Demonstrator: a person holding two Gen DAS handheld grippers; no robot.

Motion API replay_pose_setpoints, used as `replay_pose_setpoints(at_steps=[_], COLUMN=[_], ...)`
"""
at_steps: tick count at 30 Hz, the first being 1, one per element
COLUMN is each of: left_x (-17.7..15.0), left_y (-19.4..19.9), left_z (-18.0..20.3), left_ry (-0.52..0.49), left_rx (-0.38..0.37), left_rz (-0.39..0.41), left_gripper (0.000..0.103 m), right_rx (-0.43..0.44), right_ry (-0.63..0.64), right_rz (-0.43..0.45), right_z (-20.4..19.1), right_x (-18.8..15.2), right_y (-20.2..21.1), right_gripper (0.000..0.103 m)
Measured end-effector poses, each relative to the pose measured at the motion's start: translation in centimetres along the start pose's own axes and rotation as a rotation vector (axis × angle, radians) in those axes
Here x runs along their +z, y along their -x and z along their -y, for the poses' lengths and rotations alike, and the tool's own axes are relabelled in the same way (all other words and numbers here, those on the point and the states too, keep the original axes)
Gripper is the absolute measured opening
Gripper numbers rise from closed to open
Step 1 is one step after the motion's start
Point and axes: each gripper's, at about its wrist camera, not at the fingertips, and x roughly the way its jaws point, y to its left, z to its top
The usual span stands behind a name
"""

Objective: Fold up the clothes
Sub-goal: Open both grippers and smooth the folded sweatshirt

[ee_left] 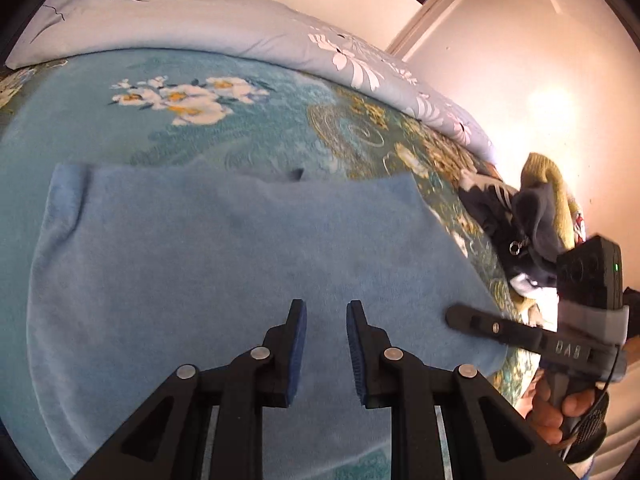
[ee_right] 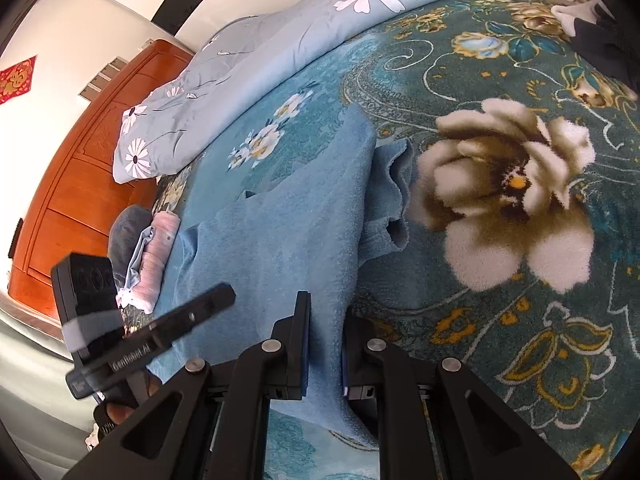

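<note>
One light-blue fleece garment (ee_left: 240,248) lies spread on the bed, over a teal floral blanket (ee_left: 248,128); its top edge shows a small dark notch in the left wrist view, and in the right wrist view its far part is bunched into folds (ee_right: 390,196) beside a large cream flower in the blanket's pattern (ee_right: 512,188).

The left gripper (ee_left: 326,312) hovers over the middle of the garment, its blue-padded fingers (ee_left: 298,344) parted with only fleece visible in the gap between them; nothing is gripped. The right gripper (ee_right: 326,312) sits at the garment's near edge, its fingers (ee_right: 302,340) standing a little apart with a strip of the fabric running between them; whether they pinch it I cannot tell. In the left view the right gripper's finger tip reaches onto the garment's right edge.

Beyond the garment a pale-blue quilt printed with white daisies (ee_left: 224,28) is heaped along the far side of the bed. A pile of dark and mustard clothes (ee_left: 532,216) lies to the right, a stack of folded pink and grey items (ee_right: 150,252) to the left, near a reddish wooden cabinet (ee_right: 76,184).
</note>
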Motion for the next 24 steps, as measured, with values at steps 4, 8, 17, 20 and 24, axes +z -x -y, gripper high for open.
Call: replay_pose_setpoints(at_steps=[4, 8, 17, 20, 24], left_x=[2.4, 3.4, -0.1, -1.4, -2.8], left_y=[-3.2, -6.2, 4.8, 8.0, 10.9], left_z=[-0.7, -1.7, -6.1, -8.7, -11.4], left_ry=[0.034, 0.078, 0.124, 0.176, 0.22], left_rx=[0.023, 0.013, -0.05, -0.05, -0.069], left_rz=[-0.047, -0.108, 0.098, 0.157, 0.204], left_gripper=[0.023, 0.023, 0.024, 0.025, 0.025], right_rx=[-0.024, -0.056, -0.138, -0.163, -0.2], right_ry=[0.02, 0.029, 0.145, 0.218, 0.327], right_rz=[0.003, -0.005, -0.004, -0.002, -0.032], right_z=[-1.0, -1.9, -7.6, -11.3, -16.2], right_x=[0.2, 0.4, 1.8, 2.2, 1.8], right_y=[0.2, 0.2, 0.3, -0.4, -2.7], right_gripper=[0.012, 0.012, 0.012, 0.012, 0.012])
